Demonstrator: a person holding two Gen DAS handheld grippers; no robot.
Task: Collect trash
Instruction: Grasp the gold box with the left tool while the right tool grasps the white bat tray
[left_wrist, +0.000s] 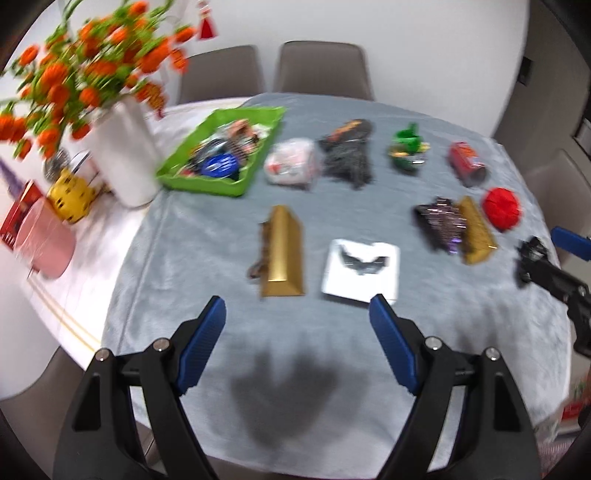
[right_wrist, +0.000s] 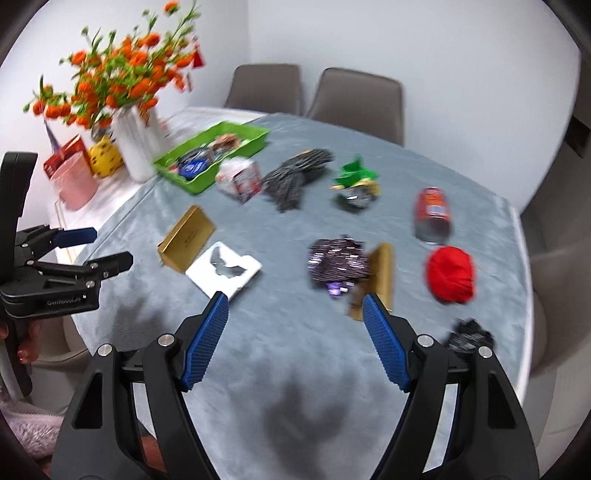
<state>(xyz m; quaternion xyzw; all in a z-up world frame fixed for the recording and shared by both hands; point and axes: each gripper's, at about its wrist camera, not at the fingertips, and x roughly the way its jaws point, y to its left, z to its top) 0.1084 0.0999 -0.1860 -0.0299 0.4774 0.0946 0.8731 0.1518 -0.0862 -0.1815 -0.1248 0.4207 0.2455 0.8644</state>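
Observation:
Trash lies spread on a grey cloth (left_wrist: 207, 236). A green tray (left_wrist: 221, 147) at the back left holds several wrappers. On the cloth lie a gold box (left_wrist: 286, 253), a white card (left_wrist: 362, 269), a clear wrapper (left_wrist: 291, 166), a black wrapper (left_wrist: 347, 153), a green wrapper (left_wrist: 406, 147), a red can (left_wrist: 467, 162), a purple wrapper (left_wrist: 441, 221), a second gold box (left_wrist: 476, 230), a red ball (left_wrist: 502, 208) and a small black scrap (right_wrist: 467, 334). My left gripper (left_wrist: 297, 314) is open and empty above the near cloth. My right gripper (right_wrist: 293, 308) is open and empty, near the second gold box (right_wrist: 380, 275).
A white vase of orange flowers (left_wrist: 122, 155), a yellow mug (left_wrist: 72, 197), a pink container (left_wrist: 46, 240) and a red box stand on the table's left side. Grey chairs (left_wrist: 325, 68) stand behind the table and another at the right.

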